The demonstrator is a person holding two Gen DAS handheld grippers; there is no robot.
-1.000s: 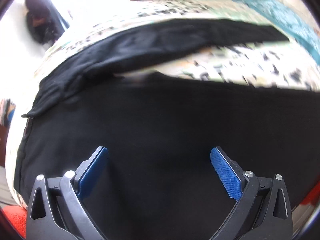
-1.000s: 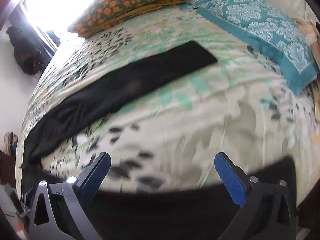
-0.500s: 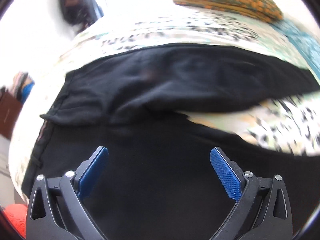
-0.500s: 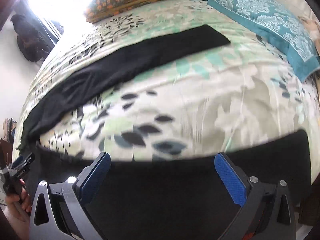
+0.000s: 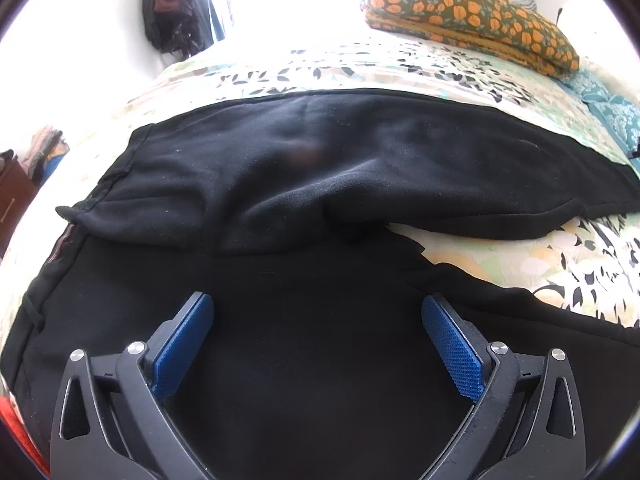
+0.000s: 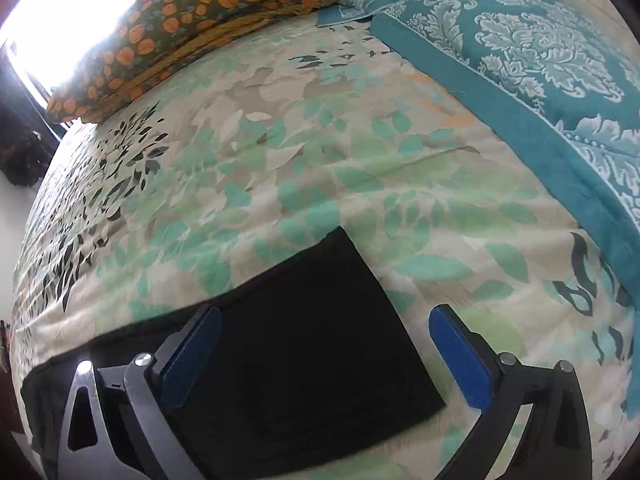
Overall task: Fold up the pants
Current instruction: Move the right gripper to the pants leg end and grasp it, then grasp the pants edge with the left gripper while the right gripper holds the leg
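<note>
Black pants lie spread on a floral bedspread. In the left wrist view both legs run to the right, the far one flat, the near one under my left gripper, with the waistband at the left. The left gripper is open and empty above the near leg's thigh. In the right wrist view one leg's hem end lies flat on the bedspread. My right gripper is open and empty just above that hem, its left finger over the cloth.
An orange-patterned pillow lies at the far edge of the bed; it also shows in the right wrist view. A teal patterned pillow lies at the right. A dark bag hangs by the bright window.
The right gripper has moved across the bed from the near leg to above a leg's hem end. The left gripper's view has shifted so more of the far leg shows. Both stayed open.
</note>
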